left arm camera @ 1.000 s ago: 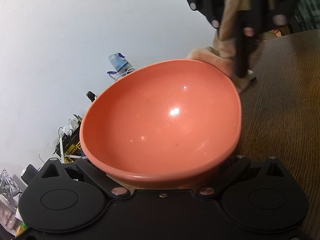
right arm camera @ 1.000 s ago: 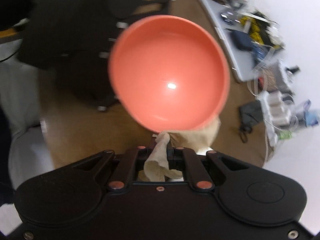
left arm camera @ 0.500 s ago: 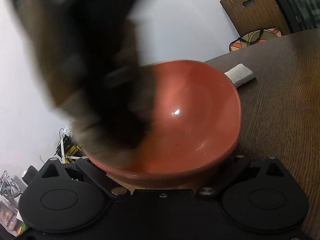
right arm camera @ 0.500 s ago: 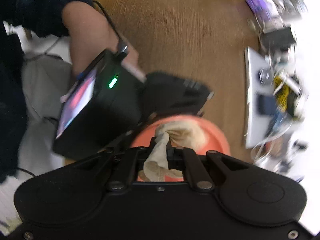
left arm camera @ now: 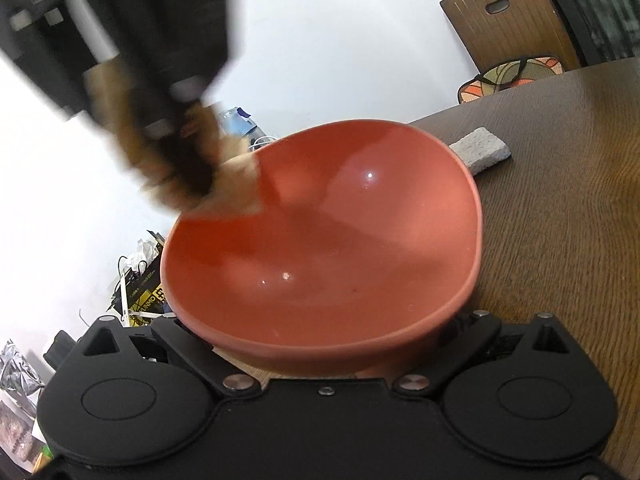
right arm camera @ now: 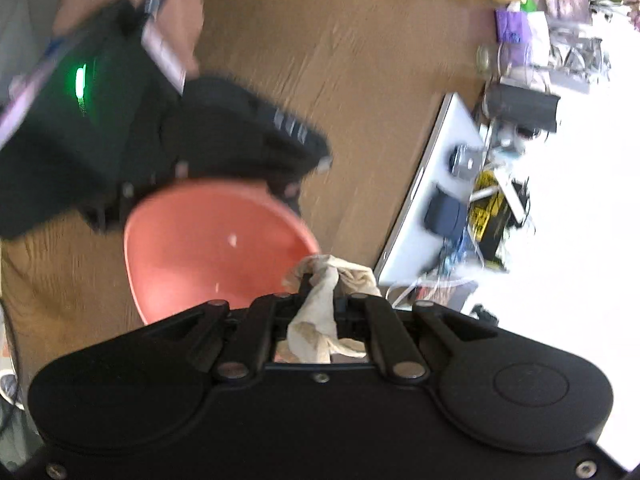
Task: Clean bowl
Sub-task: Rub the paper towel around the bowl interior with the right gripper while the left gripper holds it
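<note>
Right gripper (left arm camera: 192, 176) comes in from upper left of the left wrist view, blurred, jaws pressed together on a tan cloth (left arm camera: 236, 188); cloth wad sits at the far-left rim of the bowl (left arm camera: 320, 240), touching the inner wall just below the lip. Bowl fills mid-frame, tipped so its opening faces the cam, inside glossy w/ a few small specks low down. Left gripper (left arm camera: 326, 364) at bottom centre: jaws stand around the bowl's near underside and the bowl hangs tilted off the table (left arm camera: 560, 220), so likely gripped, but pad contact is hidden; can't tell for sure. Right of the bowl, a grey sponge block (left arm camera: 480, 152) lies on the wood, just beside the rim.

Right wrist view: bowl (right arm camera: 208, 248) left of centre, cloth (right arm camera: 332, 280) at its right rim, pinched tight.

Key relation: bowl interior lies down and right of the cloth, so next wipe prob. sweeps that way across the wall toward the specks.
</note>
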